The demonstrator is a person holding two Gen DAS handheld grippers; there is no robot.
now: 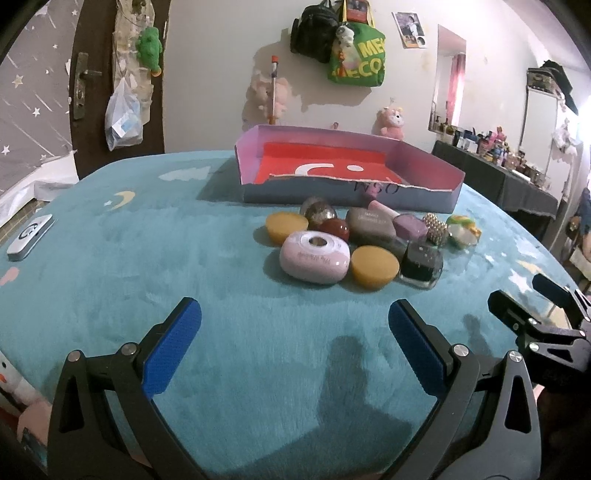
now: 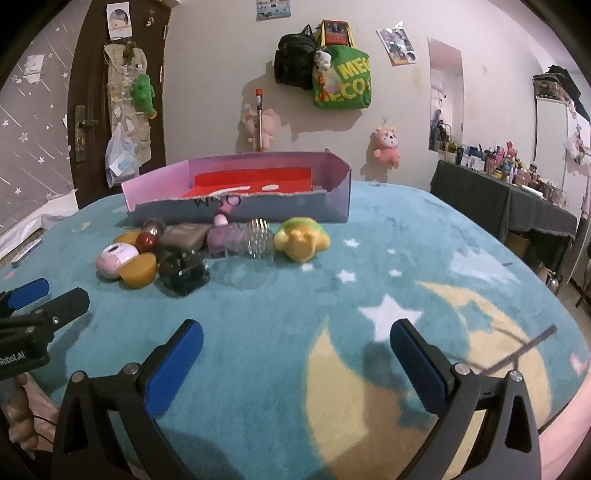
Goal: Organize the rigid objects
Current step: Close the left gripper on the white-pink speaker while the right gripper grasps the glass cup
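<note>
Pink oval case [image 1: 314,257] with a round hole on top, front left of a small heap of hard objects on the teal plush blanket [image 1: 147,258]. Heap contents, all touching or just beside one another: two yellow discs, one [image 1: 375,266] right of the pink case, one [image 1: 287,227] behind it; dark red egg [image 1: 334,229]; speckled brown egg [image 1: 318,211] behind that; grey-brown block [image 1: 371,226]; square dark glass bottle [image 1: 422,265] at the front right; purple bottle [image 1: 410,226] with a pink cap; studded metallic ball [image 1: 436,229]; yellow-green toy [image 2: 301,240] at the far right end.

Box [image 1: 351,194]: shallow, lilac walls, red lining with white marks, torn near edge, lettering on its near wall. It sits directly behind the heap, nothing else visible inside it.

Left gripper [image 1: 294,332]: blue-padded fingers spread wide, holding nothing, poised above bare blanket short of the heap. Right gripper [image 2: 296,345]: likewise spread wide, holding nothing, over a yellow moon pattern [image 2: 351,387], to the right of the heap.

Surroundings: silver flat device [image 1: 30,236] at the blanket's left edge; green bag [image 1: 360,61] and black bag [image 1: 314,31] hanging on the wall; pink plush toy [image 1: 392,122] on the wall; dark door [image 1: 88,92]; side table [image 2: 498,199] crowded with bottles at right.
</note>
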